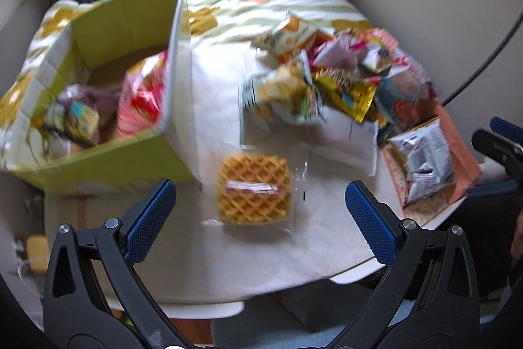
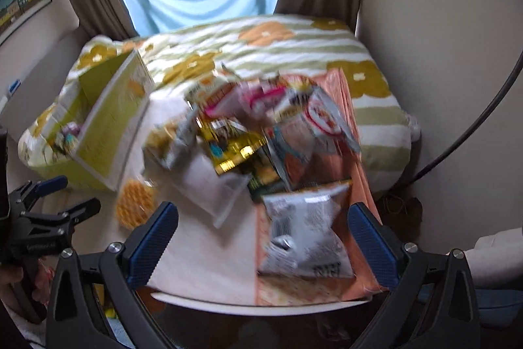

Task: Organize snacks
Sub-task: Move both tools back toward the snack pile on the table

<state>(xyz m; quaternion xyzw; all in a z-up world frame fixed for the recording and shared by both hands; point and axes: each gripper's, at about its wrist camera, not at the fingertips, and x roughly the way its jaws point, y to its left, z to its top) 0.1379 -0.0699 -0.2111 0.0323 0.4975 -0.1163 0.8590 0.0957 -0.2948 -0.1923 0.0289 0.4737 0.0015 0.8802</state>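
A wrapped waffle (image 1: 254,193) lies on the white table (image 1: 320,244) just ahead of my open, empty left gripper (image 1: 260,205). A green cardboard box (image 1: 130,12) at the left holds a red bag (image 1: 143,94) and other packets. A pile of snack packets (image 1: 340,77) lies to the right. In the right wrist view my open, empty right gripper (image 2: 263,234) hovers over a grey-white packet (image 2: 304,237) on an orange mat (image 2: 359,185). The pile (image 2: 255,126), the waffle (image 2: 135,201), the box (image 2: 108,120) and the left gripper (image 2: 65,195) show there too.
A flowered quilt (image 2: 294,48) lies behind the table, with curtains and a window beyond. A black cable (image 2: 474,120) runs along the right wall. The table's front edge (image 2: 261,306) is close under both grippers.
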